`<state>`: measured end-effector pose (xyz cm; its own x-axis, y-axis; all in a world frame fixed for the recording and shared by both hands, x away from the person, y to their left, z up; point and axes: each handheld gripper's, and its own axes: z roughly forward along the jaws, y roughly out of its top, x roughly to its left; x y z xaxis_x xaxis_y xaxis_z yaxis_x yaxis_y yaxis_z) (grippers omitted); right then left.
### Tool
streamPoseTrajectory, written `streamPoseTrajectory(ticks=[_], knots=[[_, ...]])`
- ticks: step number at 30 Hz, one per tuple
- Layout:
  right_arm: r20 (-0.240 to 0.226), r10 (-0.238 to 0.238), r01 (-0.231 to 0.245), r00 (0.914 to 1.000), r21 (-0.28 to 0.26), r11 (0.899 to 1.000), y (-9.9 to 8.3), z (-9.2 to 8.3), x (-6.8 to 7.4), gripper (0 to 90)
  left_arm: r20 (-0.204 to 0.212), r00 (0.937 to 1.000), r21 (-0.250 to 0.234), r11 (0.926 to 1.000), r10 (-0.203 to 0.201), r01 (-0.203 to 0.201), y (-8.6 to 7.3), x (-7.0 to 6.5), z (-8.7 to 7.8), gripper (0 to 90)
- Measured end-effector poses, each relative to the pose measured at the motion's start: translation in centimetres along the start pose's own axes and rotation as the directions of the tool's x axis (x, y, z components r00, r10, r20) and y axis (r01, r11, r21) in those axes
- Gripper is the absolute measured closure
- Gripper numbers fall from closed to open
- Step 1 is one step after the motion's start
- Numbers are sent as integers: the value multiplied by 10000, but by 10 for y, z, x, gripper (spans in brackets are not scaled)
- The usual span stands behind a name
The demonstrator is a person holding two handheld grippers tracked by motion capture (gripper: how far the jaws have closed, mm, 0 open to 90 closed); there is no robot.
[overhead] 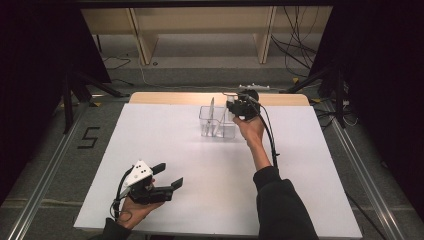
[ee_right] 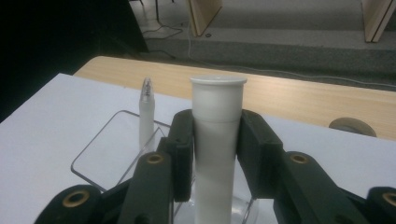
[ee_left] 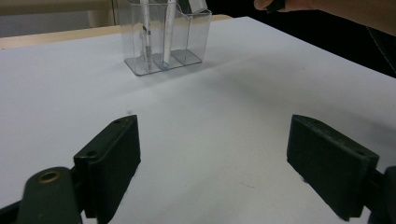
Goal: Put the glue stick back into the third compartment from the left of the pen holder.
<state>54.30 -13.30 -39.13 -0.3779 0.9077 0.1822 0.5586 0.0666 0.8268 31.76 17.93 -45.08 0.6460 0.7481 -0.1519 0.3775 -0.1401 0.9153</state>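
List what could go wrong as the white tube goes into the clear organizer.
1. The right gripper clamps the white tube upright over the clear organizer; lowered off-centre, its base might catch a wall or divider and tilt.
2. The organizer looks light, so a nudge may slide or tip it.
3. The pen standing alongside could get knocked by the jaws.

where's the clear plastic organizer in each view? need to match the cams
High view: clear organizer at upper centre of the white table, just left of the right gripper.
Left gripper view: top, left of centre, beyond the open jaws.
Right gripper view: lower left, behind the jaws shut on a white tube.
Shared landmark: the pen standing in it.
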Motion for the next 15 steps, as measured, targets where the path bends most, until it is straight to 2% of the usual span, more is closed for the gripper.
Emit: streamPoseTrajectory(ticks=[15], knots=[[69,-46,46,10000,49,10000,-2,2,-1,680,22,10000,-5,10000,5,-4,0,0,1,169]])
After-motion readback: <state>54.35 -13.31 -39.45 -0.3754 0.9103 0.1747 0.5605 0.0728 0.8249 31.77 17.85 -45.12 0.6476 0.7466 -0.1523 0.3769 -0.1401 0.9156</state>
